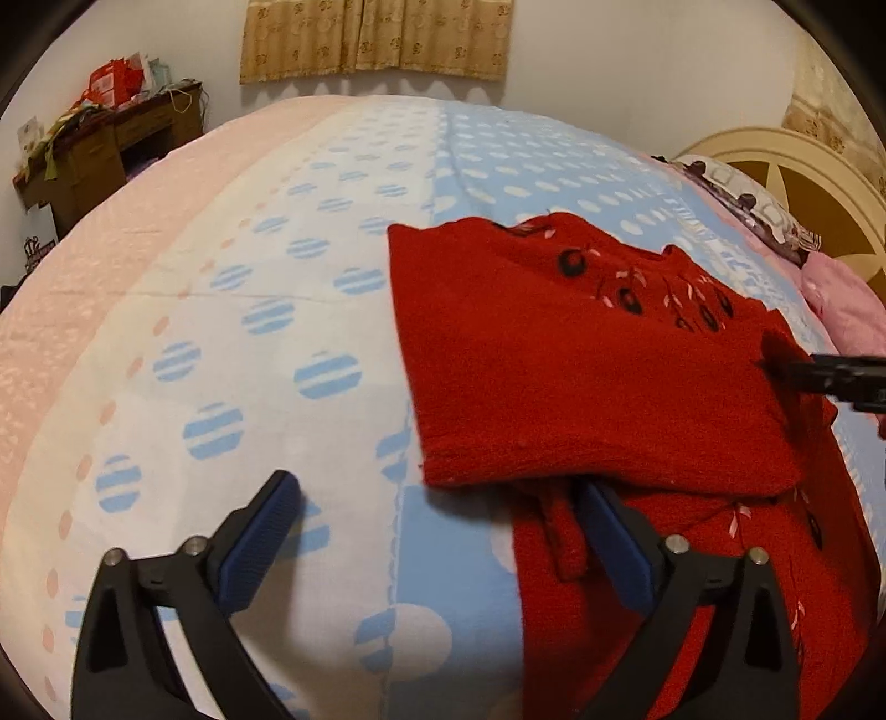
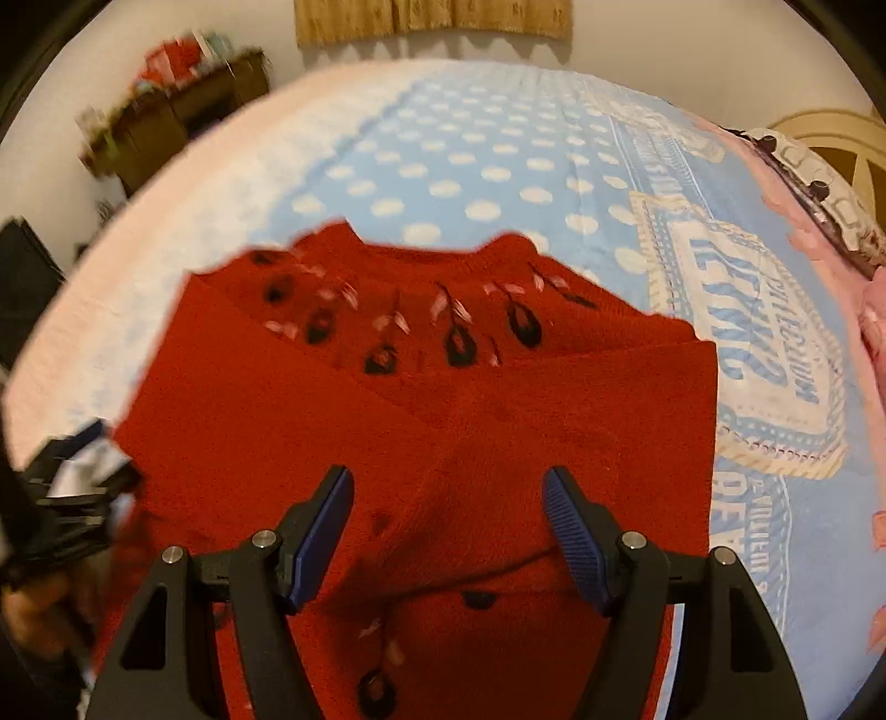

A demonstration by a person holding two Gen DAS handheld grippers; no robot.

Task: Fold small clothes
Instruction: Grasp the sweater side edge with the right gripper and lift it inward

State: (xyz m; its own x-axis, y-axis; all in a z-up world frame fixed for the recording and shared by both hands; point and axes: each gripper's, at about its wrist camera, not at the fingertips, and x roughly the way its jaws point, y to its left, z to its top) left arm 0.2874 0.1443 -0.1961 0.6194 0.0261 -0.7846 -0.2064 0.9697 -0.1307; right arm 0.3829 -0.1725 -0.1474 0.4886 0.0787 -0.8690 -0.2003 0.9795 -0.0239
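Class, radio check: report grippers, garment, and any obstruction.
Left gripper and right gripper: jaws open, empty. Red sweater partly folded on the bed. Nothing in the way.

Fuzzy red knit sweater (image 2: 421, 443) on smooth printed cotton bedsheet (image 1: 266, 310).

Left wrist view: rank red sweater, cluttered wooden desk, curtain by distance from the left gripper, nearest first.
1. Red sweater: on the bed, right of centre, its lower part right at the right finger of the open left gripper.
2. Cluttered wooden desk: far left, past the bed's edge.
3. Curtain: top centre, on the far wall.

Desk and curtain are close to call; the desk looks somewhat nearer.
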